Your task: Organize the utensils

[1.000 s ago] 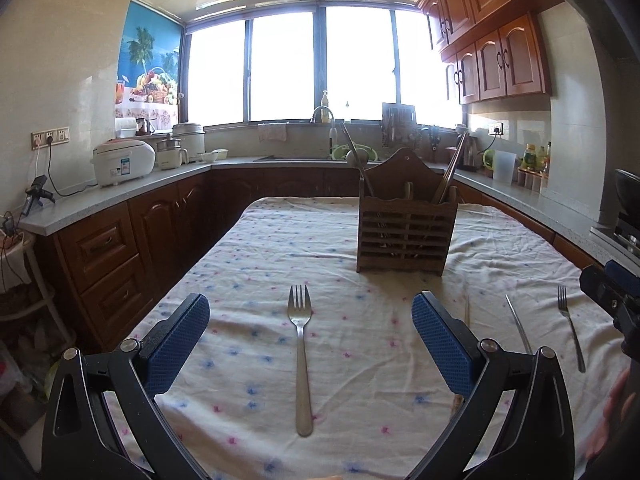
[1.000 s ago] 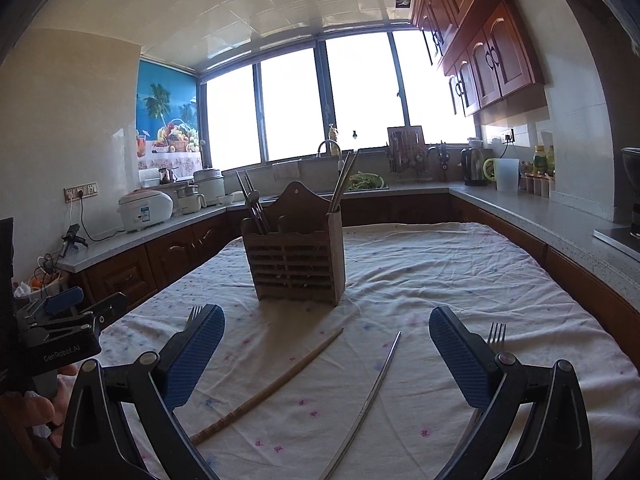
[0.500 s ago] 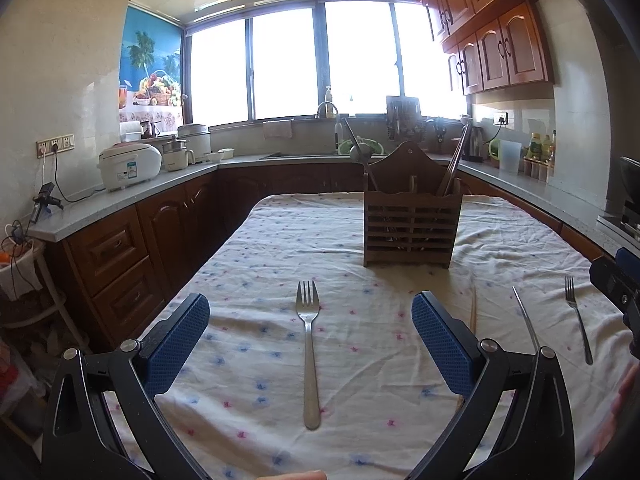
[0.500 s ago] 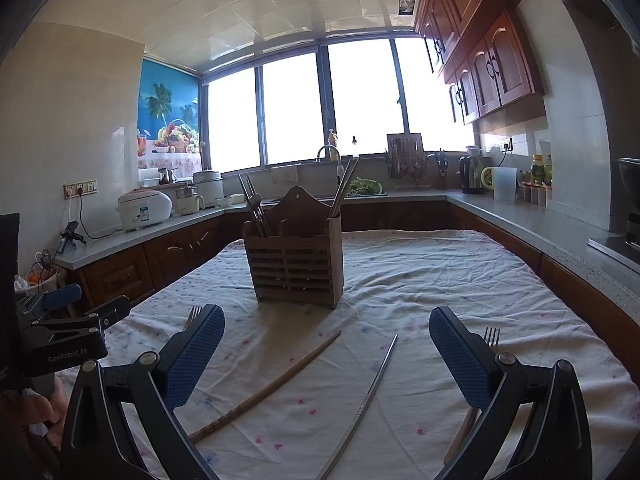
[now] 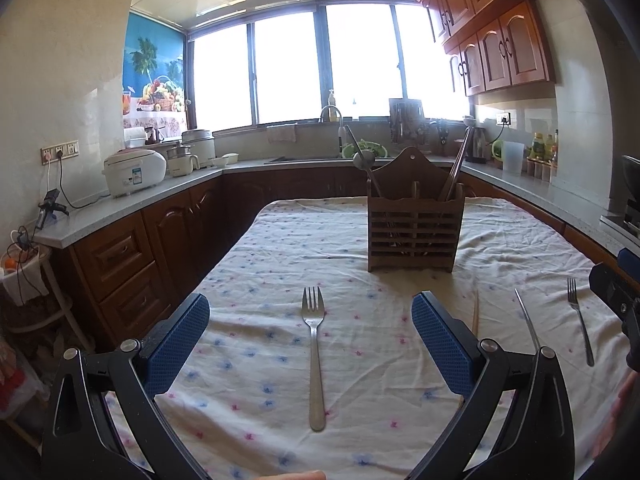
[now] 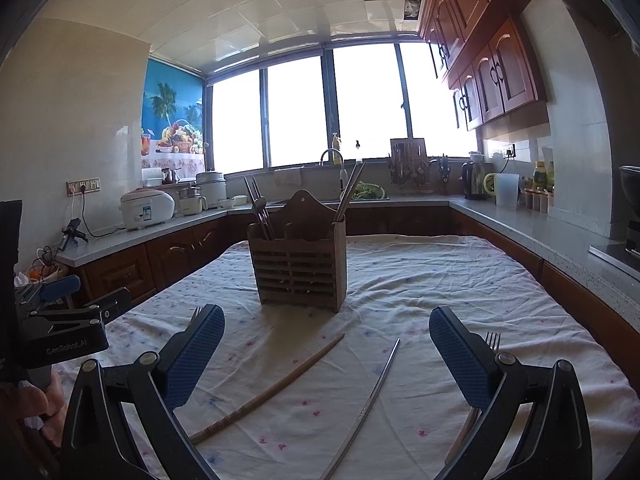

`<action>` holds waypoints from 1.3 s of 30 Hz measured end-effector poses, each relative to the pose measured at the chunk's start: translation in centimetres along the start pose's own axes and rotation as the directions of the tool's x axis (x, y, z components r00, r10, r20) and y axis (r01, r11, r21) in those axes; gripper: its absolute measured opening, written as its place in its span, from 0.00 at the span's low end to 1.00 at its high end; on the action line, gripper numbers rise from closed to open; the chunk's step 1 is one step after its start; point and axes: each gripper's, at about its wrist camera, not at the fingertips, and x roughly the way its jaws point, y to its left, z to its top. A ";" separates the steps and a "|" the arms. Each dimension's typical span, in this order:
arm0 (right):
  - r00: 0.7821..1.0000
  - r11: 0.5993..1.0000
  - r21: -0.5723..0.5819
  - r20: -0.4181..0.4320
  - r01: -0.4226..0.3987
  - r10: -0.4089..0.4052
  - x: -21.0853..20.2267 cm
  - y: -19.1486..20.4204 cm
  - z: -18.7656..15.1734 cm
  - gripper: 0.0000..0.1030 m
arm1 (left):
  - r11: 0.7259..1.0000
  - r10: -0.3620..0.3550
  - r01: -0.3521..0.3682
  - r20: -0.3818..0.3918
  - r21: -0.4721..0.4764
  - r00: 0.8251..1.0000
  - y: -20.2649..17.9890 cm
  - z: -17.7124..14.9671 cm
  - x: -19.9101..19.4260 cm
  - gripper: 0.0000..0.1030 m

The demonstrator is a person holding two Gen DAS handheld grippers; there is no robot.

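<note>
Currently both grippers hover above the table (image 5: 280, 232), jaws spread wide, gripping nothing. Left gripper (image 5: 310, 332) frames a fork (image 5: 315, 356) lying flat on the floral cloth. Right gripper (image 6: 326, 350) frames a wooden chopstick (image 6: 276, 386) and a metal chopstick (image 6: 370, 400). Wooden utensil holder (image 6: 298, 266) stands upright beyond them.

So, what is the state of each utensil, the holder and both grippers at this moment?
left gripper: open, holding nothing
right gripper: open, holding nothing
left fork: flat on cloth, between the left gripper's fingers
right fork: flat on cloth
wooden chopstick: flat on cloth
metal chopstick: flat on cloth
wooden holder: upright, some utensils inside
</note>
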 end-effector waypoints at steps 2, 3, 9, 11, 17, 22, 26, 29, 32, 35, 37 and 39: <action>1.000 1.000 0.002 -0.003 0.002 -0.002 0.0 0.0 0.0 1.00 | 1.000 0.004 -0.004 0.001 0.002 1.000 0.0 0.1 -0.1 1.00; 1.000 1.000 0.004 -0.004 0.001 -0.001 0.0 0.0 0.0 1.00 | 1.000 0.004 -0.004 0.003 0.004 1.000 -0.1 0.1 -0.1 1.00; 1.000 1.000 0.008 -0.006 0.002 -0.002 0.0 -0.1 0.0 1.00 | 1.000 0.009 -0.009 0.007 0.010 1.000 -0.2 0.1 -0.2 1.00; 1.000 1.000 0.008 -0.006 0.001 -0.001 0.0 -0.1 0.0 1.00 | 1.000 0.007 -0.008 0.005 0.011 1.000 -0.2 0.1 -0.2 1.00; 1.000 1.000 0.007 -0.001 -0.001 0.001 -0.1 -0.1 0.1 1.00 | 1.000 0.009 -0.009 0.008 0.012 1.000 -0.3 0.1 -0.1 1.00; 1.000 1.000 0.008 0.001 -0.003 0.003 -0.1 -0.1 0.1 1.00 | 1.000 0.010 -0.010 0.010 0.012 1.000 -0.3 0.1 -0.2 1.00; 1.000 1.000 0.008 0.005 -0.003 0.003 -0.2 0.0 0.2 1.00 | 1.000 0.008 -0.008 0.008 0.014 1.000 -0.3 0.2 -0.2 1.00; 1.000 1.000 0.010 0.011 -0.004 0.004 -0.4 0.0 0.3 1.00 | 1.000 0.007 -0.007 0.007 0.017 1.000 -0.4 0.3 -0.3 1.00; 1.000 1.000 0.009 0.016 -0.005 0.005 -0.6 0.1 0.4 1.00 | 1.000 0.005 -0.005 0.010 0.017 1.000 -0.4 0.2 -0.5 1.00; 1.000 1.000 0.011 0.018 -0.006 0.006 -0.7 0.1 0.6 1.00 | 1.000 0.004 -0.004 0.012 0.017 1.000 -0.3 0.3 -0.5 1.00; 1.000 1.000 0.010 0.019 -0.006 0.006 -0.7 0.1 0.6 1.00 | 1.000 0.003 -0.003 0.012 0.017 1.000 -0.4 0.2 -0.5 1.00; 1.000 1.000 0.010 0.020 -0.007 0.007 -0.7 0.2 0.6 1.00 | 1.000 0.002 -0.002 0.011 0.017 1.000 -0.4 0.2 -0.5 1.00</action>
